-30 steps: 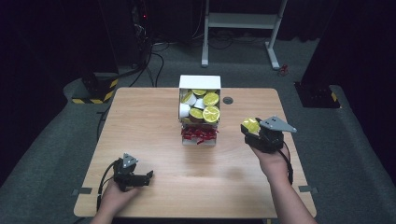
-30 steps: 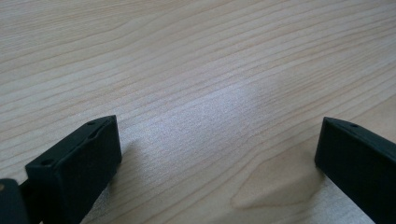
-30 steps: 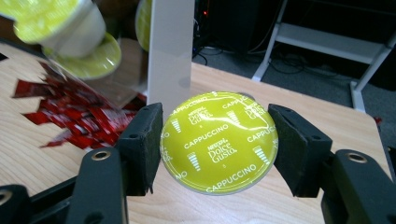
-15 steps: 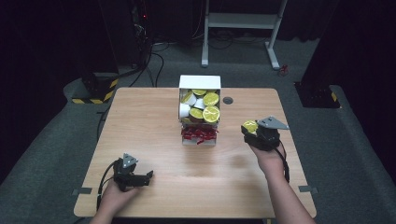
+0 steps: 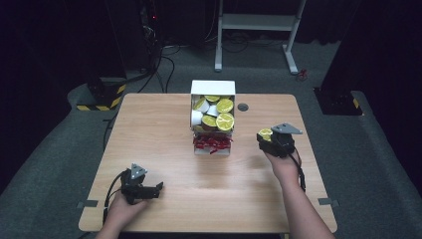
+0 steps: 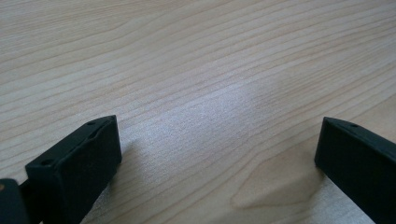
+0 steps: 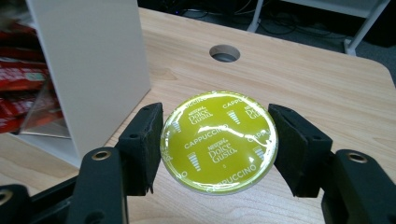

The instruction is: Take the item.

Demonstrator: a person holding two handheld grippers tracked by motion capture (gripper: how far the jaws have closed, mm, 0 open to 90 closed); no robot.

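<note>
The right gripper (image 7: pixel 217 154) holds a green-lidded Dolce Gusto cappuccino capsule (image 7: pixel 219 141) squarely between its jaws, each pad pressing on the capsule's rim at opposite sides, foil lid facing the camera. In the high view the right gripper (image 5: pixel 272 140) hangs over the right part of the table (image 5: pixel 164 199), apart from the white dispenser box (image 5: pixel 213 88) that is full of like capsules, with red sachets (image 5: pixel 212 143) in the clear tray beneath it.

The step in hand looks like setting this capsule down on bare wood. To do it well, bring the jaws low until the capsule's base meets the table, keep the lid level so it does not roll off on its rim, and only then ease the pads apart. Stay clear of the white box wall, which stands just to the left of the jaws, and of the cable hole (image 7: pixel 224 52) beyond them.

The left gripper (image 5: pixel 149 189) rests by the near left edge. Its jaws stand wide, nothing between them but wood grain (image 6: pixel 215 116).
</note>
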